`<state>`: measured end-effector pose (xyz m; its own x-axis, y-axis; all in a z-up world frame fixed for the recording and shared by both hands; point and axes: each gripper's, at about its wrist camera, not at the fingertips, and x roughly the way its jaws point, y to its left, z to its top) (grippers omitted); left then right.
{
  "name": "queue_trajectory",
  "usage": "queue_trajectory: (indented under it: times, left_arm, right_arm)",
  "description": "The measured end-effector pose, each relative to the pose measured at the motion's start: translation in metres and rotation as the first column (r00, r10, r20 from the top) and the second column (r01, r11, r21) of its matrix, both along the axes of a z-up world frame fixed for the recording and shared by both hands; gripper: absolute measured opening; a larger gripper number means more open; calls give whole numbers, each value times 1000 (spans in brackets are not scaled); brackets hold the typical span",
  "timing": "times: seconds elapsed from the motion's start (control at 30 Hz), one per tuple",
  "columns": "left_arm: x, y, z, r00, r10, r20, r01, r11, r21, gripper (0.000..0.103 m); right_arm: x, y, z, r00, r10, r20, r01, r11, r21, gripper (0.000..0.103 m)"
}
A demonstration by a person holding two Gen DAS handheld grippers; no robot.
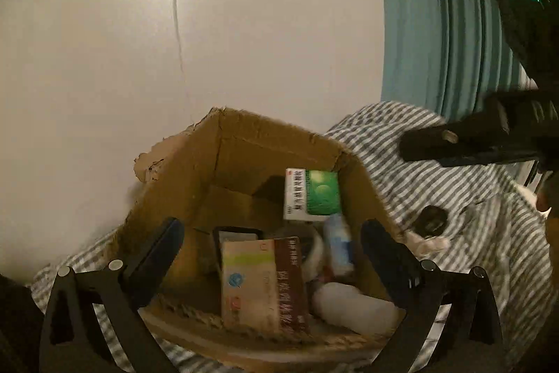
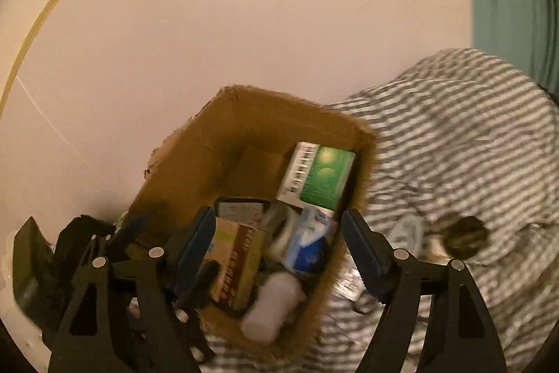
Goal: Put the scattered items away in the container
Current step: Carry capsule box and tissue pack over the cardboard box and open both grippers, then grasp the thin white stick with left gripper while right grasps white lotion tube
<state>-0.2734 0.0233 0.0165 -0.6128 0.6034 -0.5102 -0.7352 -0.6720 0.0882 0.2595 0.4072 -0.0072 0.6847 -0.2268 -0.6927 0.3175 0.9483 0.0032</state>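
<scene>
Both my claws spread wide and empty, left claw and right claw over the cardboard box, green medicine carton inside it.

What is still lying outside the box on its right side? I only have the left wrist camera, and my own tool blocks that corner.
Observer: The right wrist view shows a small shiny, foil-like packet on the striped bedding, close against the outer right wall of the cardboard box.
Operator: Is the right tool carrying anything? I see only its side.
Observer: No. The right tool stands open and empty, one finger over the box's contents and the other outside, above that packet.
</scene>
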Motion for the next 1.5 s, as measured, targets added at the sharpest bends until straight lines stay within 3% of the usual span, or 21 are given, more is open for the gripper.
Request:
queue_trajectory:
  times: [0.13, 0.27, 0.33, 0.47, 0.5, 0.57, 0.6, 0.67, 0.8, 1.07, 1.1, 1.17, 1.3, 1.43, 1.5]
  left_arm:
    - [39, -3, 11, 996, -84, 34, 82, 995, 60, 103]
    - [97, 18, -1, 969, -209, 133, 199, 976, 85, 103]
    - [119, 34, -21, 959, -227, 170, 221, 974, 58, 103]
    - [147, 59, -86, 949, -183, 258, 209, 975, -78, 103]
    - [149, 62, -96, 946, -180, 269, 212, 973, -95, 103]
    - [148, 67, -124, 948, -165, 271, 209, 968, -140, 103]
    - [147, 68, -134, 950, -154, 271, 204, 965, -166, 103]
    - [142, 73, -147, 949, -140, 284, 199, 961, -191, 103]
    - [130, 78, -163, 931, -100, 350, 172, 968, -182, 103]
    - [131, 78, -183, 912, -92, 400, 183, 964, -195, 103]
    - [133, 77, -182, 912, -98, 397, 189, 962, -195, 103]
    - [135, 77, -182, 913, -110, 392, 200, 960, -197, 103]
    - [139, 77, -180, 902, -101, 419, 199, 960, -197, 103]
    - [144, 88, -181, 876, -69, 477, 168, 971, -169, 98]
    - [147, 100, -188, 863, -48, 503, 156, 972, -175, 94]
  right_arm:
    - [-44, -14, 14, 994, -94, -50, 89, 993, -81, 75]
    - [-110, -37, 13, 973, -196, -125, 175, 971, -161, 75]
    - [-139, -50, 6, 958, -244, -152, 217, 960, -175, 75]
    - [-180, -96, -31, 920, -339, -199, 321, 940, -115, 75]
    - [-182, -111, -43, 911, -357, -205, 343, 934, -104, 75]
    - [-189, -128, -58, 872, -424, -247, 417, 905, -83, 50]
    - [-188, -137, -66, 866, -424, -267, 430, 902, -38, 47]
    - [-179, -155, -86, 867, -388, -313, 429, 901, 71, 46]
    - [-157, -169, -113, 852, -359, -381, 422, 902, 92, 46]
    - [-144, -198, -164, 782, -401, -477, 541, 817, 199, 47]
    - [-143, -200, -166, 786, -402, -469, 543, 813, 213, 46]
    - [-135, -196, -166, 803, -384, -456, 512, 836, 197, 29]
    - [-127, -167, -136, 839, -354, -413, 423, 902, 84, 28]
    - [-138, -144, -90, 879, -345, -329, 364, 931, -4, 27]
    - [-146, -141, -74, 892, -342, -295, 357, 934, -3, 23]
